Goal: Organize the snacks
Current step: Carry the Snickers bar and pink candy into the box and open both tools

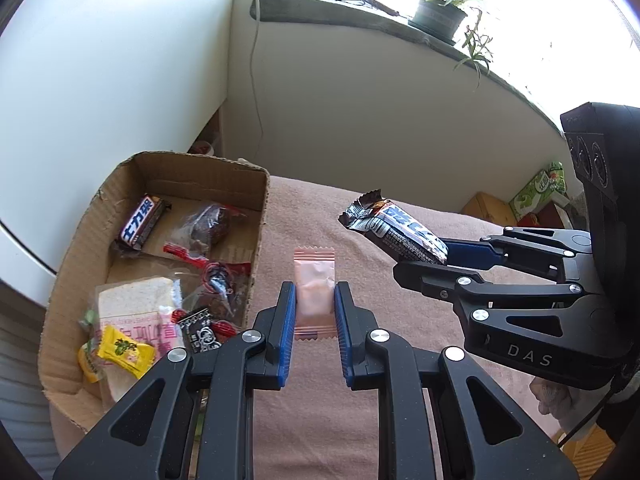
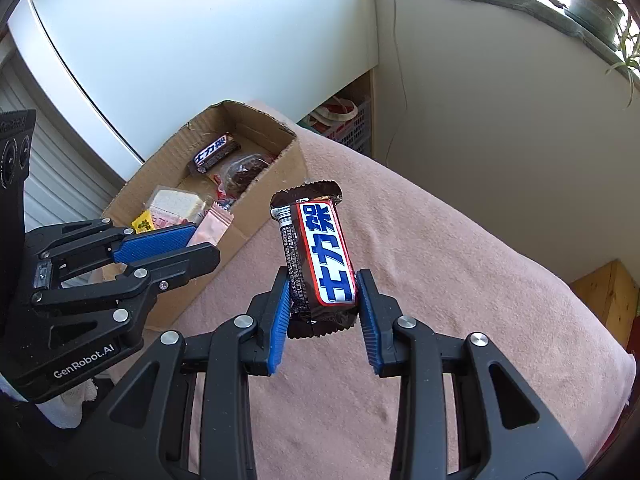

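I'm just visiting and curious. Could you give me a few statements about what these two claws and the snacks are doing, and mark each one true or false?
1. The left gripper holds a pink packet. True.
2. The right gripper is empty. False: it grips a chocolate bar.
3. The cardboard box already has snacks inside. True.
4. The box holds no other chocolate bar. False: a chocolate bar in the box lies at its far end.
5. The table is covered with a pink cloth. True.
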